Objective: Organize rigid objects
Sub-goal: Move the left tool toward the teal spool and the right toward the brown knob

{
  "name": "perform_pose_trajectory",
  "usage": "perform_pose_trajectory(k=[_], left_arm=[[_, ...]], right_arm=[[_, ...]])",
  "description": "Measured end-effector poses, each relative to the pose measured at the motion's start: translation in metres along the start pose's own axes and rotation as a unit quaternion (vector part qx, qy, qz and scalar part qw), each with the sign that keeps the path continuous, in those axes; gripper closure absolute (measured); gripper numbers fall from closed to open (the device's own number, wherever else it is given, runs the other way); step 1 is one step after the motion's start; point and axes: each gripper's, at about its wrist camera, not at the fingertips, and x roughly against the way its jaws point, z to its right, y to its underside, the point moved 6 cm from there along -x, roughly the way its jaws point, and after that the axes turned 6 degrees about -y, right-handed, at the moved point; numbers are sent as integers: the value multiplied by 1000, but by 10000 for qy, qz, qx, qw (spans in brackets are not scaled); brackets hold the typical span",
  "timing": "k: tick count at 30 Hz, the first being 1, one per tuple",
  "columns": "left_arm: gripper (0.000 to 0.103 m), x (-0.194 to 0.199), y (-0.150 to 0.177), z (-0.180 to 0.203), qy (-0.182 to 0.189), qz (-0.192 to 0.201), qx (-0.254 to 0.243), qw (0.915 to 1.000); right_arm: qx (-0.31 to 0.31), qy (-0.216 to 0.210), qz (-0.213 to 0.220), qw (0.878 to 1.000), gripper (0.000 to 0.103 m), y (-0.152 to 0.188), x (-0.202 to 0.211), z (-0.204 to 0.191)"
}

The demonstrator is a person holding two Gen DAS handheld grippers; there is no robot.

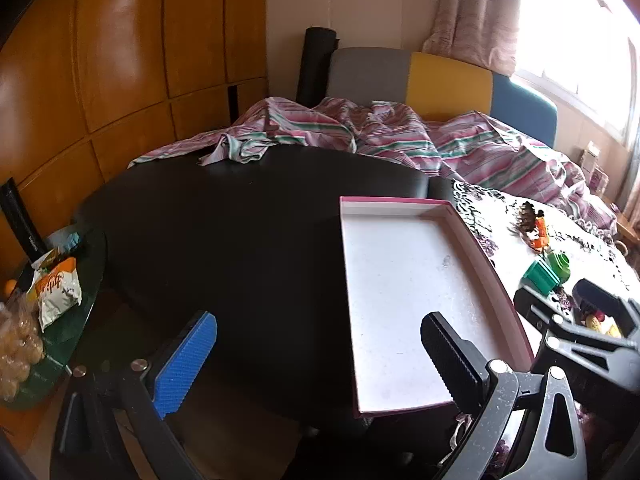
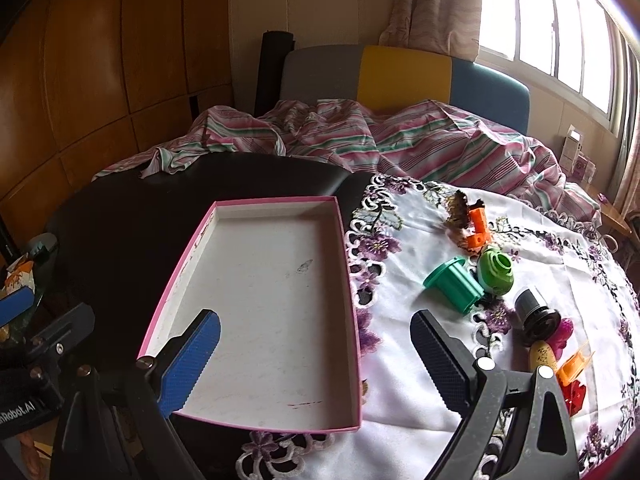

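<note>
A shallow pink-rimmed box (image 2: pixel 276 200) with a white inside stands empty on the black table; it also shows in the left wrist view (image 1: pixel 396 199). To its right, on a white embroidered cloth (image 2: pixel 420 360), lie small rigid objects: a teal spool (image 2: pixel 454 282), a green cap piece (image 2: pixel 496 270), an orange piece (image 2: pixel 478 228), a black jar (image 2: pixel 534 314) and a brown hair clip (image 2: pixel 460 206). My left gripper (image 1: pixel 316 360) is open and empty over the table, left of the box. My right gripper (image 2: pixel 316 364) is open and empty above the box's near right edge.
A striped bedsheet (image 2: pixel 400 140) and a grey, yellow and blue headboard (image 2: pixel 400 72) lie behind the table. A side table with snack bags (image 1: pixel 56 292) stands at the left. A yellow bottle (image 2: pixel 542 356) and red and orange bits (image 2: pixel 574 376) lie at the cloth's right.
</note>
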Motion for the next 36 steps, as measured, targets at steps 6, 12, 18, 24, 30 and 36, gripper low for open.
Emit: perform_pose_trajectory(k=[6, 12, 18, 24, 30, 36], left_arm=[[0, -5, -2, 8, 103, -102, -67, 9999], [0, -4, -2, 25, 179, -71, -348, 9992], [0, -6, -3, 41, 255, -100, -602, 9978], [0, -9, -5, 71, 492, -165, -989, 9937], [0, -13, -11, 116, 1045, -281, -1478, 9831], [0, -22, -22, 171, 1543, -471, -1875, 9689]], right_arm=[[24, 109, 56, 9999, 5, -8, 3, 15], [30, 167, 121, 9998, 5, -17, 8, 34], [-165, 179, 177, 9995, 5, -31, 15, 64], [-697, 362, 208, 9967, 5, -45, 20, 133], [-1462, 1167, 283, 9819, 5, -37, 19, 235], [-2868, 1214, 397, 9494, 5, -3, 25, 308]])
